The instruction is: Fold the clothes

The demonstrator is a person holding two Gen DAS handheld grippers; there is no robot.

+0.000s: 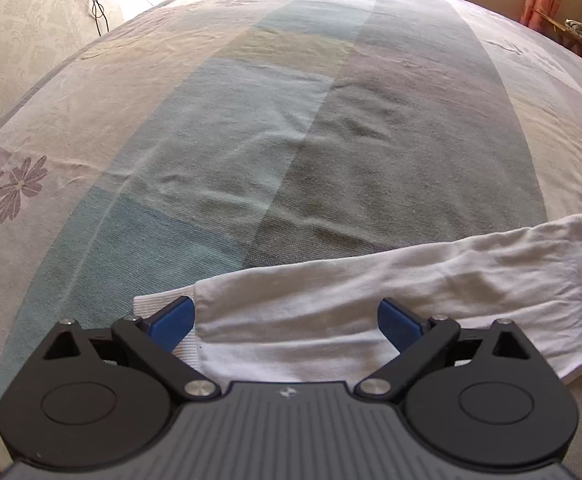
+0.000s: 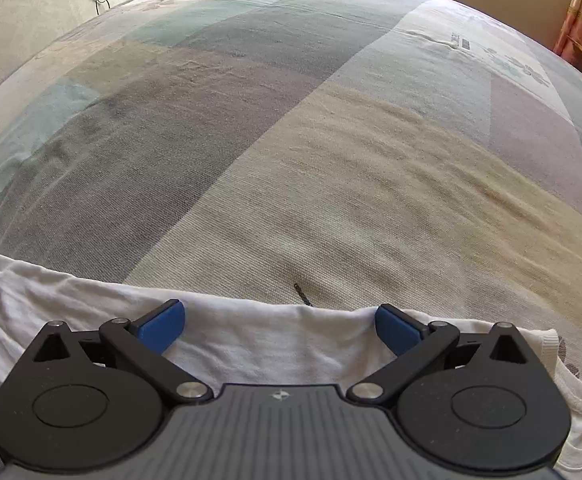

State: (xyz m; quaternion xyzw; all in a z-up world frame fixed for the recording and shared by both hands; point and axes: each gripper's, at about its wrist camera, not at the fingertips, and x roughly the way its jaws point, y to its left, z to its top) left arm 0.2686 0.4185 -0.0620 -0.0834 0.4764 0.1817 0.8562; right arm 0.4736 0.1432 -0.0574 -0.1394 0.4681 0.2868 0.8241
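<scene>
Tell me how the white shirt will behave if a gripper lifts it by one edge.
The white shirt will probably go floppy: it lies creased and flat on the bedspread. It looks thin, so likely light. Its ribbed hem may grip better than the smooth cloth.

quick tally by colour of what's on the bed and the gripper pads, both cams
White: 1, the white garment, also in the right wrist view, lying on the bedspread.
Blue: 4 finger pads, 2 on the left gripper, one here, and 2 on the right gripper, one here.
Black: 1 small dark mark on the bedspread.
Total: 6
</scene>
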